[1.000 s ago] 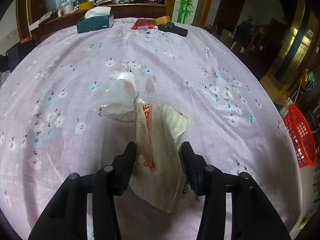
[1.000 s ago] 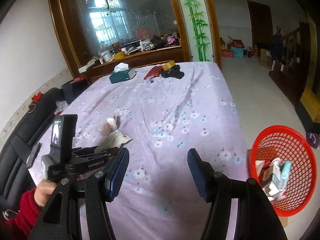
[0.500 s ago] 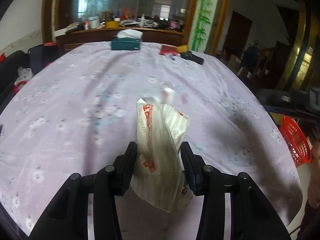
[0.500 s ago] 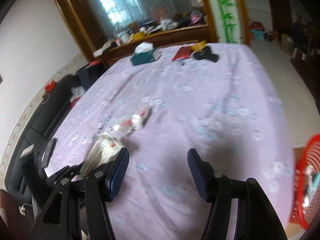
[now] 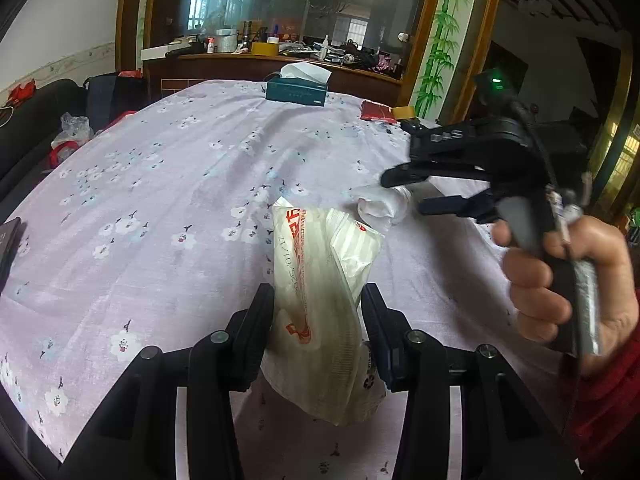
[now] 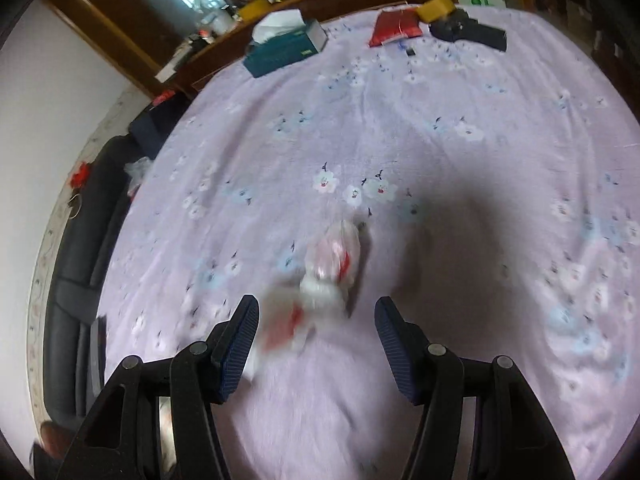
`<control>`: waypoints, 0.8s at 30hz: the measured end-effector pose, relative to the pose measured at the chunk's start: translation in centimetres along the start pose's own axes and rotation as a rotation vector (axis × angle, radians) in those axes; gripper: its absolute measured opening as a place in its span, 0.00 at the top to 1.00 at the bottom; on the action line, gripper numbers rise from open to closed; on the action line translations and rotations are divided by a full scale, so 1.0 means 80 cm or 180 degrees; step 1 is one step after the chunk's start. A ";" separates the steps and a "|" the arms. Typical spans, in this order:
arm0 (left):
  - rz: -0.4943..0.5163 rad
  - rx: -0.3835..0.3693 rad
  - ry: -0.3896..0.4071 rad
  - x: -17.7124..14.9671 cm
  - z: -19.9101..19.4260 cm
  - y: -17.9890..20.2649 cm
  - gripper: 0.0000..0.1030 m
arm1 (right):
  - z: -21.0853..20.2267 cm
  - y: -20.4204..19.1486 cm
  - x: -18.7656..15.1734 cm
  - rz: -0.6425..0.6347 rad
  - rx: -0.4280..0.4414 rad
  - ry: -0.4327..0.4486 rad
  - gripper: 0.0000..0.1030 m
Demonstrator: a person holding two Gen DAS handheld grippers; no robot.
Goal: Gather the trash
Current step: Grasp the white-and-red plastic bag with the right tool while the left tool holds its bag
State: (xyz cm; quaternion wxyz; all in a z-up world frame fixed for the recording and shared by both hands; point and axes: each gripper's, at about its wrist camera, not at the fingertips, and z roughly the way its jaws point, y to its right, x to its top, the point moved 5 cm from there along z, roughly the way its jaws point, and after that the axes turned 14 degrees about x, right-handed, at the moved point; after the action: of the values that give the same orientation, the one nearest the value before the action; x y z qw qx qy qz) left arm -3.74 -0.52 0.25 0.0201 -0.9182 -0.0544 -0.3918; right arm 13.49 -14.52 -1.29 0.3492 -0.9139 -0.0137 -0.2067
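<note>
so the left gripper (image 5: 318,334) had a white wrapper (image 5: 324,308) with red print pinched between its pads, held up over the purple flowered tablecloth (image 5: 160,184). the right gripper (image 6: 316,344) was spread wide with nothing in it, hanging above a crumpled clear plastic wad (image 6: 334,268) lying on the cloth, kinda blurry in that view. from the left camera you could see the person's hand (image 5: 568,284) around the right tool's handle. a teal tissue box (image 6: 286,48) sat at the far end.
</note>
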 end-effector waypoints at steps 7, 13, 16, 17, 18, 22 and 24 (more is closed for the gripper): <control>-0.0036 0.0033 -0.0010 0.000 0.004 -0.006 0.58 | 0.024 -0.019 -0.010 -0.0312 -0.0129 -0.0067 0.53; 0.0011 0.0033 0.0042 -0.001 -0.001 0.002 0.58 | -0.030 -0.018 -0.039 -0.0447 -0.0102 0.0104 0.54; 0.0061 0.0014 0.0074 -0.002 -0.004 0.019 0.58 | -0.072 -0.013 -0.067 -0.0530 -0.0111 0.0259 0.54; 0.0083 0.0007 0.0082 -0.004 -0.004 0.025 0.58 | -0.086 -0.012 -0.080 -0.0601 -0.0173 0.0326 0.54; 0.0115 -0.0005 0.0093 -0.005 -0.006 0.033 0.58 | -0.093 -0.012 -0.086 -0.0640 -0.0208 0.0365 0.54; 0.0220 -0.0038 0.0155 -0.014 -0.012 0.063 0.58 | -0.133 -0.007 -0.131 -0.0859 -0.0335 0.0584 0.54; 0.0265 -0.0047 0.0172 -0.018 -0.013 0.076 0.58 | -0.147 -0.004 -0.147 -0.0945 -0.0407 0.0686 0.54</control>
State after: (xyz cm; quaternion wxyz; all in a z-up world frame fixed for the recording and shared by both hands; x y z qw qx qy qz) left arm -4.77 -6.76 -0.08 0.0310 -0.9089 -0.0127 -0.4156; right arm -1.61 -20.44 2.22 0.2556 -0.8947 -0.0978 -0.3531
